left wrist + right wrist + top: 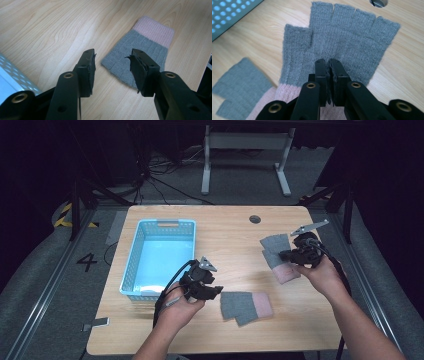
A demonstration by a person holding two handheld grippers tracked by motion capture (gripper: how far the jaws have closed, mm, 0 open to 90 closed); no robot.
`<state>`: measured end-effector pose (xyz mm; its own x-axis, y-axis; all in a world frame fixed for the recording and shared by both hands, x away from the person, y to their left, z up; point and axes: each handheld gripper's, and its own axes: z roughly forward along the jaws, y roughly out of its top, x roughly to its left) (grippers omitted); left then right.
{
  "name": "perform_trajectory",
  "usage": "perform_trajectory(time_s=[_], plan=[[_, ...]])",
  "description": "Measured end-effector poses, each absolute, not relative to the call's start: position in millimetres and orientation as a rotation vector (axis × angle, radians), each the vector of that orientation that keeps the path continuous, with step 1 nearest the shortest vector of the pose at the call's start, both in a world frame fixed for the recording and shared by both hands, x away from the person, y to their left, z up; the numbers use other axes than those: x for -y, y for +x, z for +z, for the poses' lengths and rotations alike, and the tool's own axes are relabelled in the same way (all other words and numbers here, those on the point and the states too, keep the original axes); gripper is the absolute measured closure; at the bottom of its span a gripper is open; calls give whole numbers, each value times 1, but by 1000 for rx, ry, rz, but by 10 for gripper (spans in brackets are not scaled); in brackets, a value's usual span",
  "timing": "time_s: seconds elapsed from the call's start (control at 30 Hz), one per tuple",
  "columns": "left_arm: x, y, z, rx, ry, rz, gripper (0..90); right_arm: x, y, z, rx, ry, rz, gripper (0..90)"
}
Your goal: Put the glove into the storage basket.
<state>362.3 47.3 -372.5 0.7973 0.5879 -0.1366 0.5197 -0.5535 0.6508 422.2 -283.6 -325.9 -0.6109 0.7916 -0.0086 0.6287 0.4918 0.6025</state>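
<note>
Two grey fingerless gloves with pink cuffs are on the wooden table (225, 235). One glove (246, 306) lies flat near the front edge; in the left gripper view this glove (142, 50) is just ahead of my jaws. My left gripper (216, 291) (112, 58) is open beside the glove's grey end and touches nothing. The other glove (276, 251) (342, 42) is at the right, and my right gripper (283, 255) (329, 63) is shut on the knit at its palm. Its fingers spread out beyond the jaws.
A light blue plastic basket (131, 257) stands at the left of the table, close behind my left hand; its wall (10, 75) also appears in the left gripper view. A round cable hole (255, 219) sits near the far edge. A table frame stands on the floor beyond.
</note>
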Motion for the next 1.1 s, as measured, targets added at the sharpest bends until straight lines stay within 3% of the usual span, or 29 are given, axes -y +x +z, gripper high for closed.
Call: perform_trajectory(time_s=[0.23, 0.5, 0.77, 0.97, 1.1], plan=[[-48, 363, -370, -801, 2272, 133, 618, 269, 403, -321, -2523, 1092, 841, 857], [-49, 363, -369, -814, 2261, 131, 584, 257, 385, -321, -2593, 1003, 838, 857], [-52, 362, -366, -814, 2236, 144, 618, 245, 377, -330, -2669, 943, 832, 856], [-53, 367, -368, -857, 2225, 67, 627, 229, 371, -341, -2736, 877, 805, 856], [-53, 365, -367, -842, 2233, 119, 639, 219, 369, -353, -2785, 852, 781, 855]])
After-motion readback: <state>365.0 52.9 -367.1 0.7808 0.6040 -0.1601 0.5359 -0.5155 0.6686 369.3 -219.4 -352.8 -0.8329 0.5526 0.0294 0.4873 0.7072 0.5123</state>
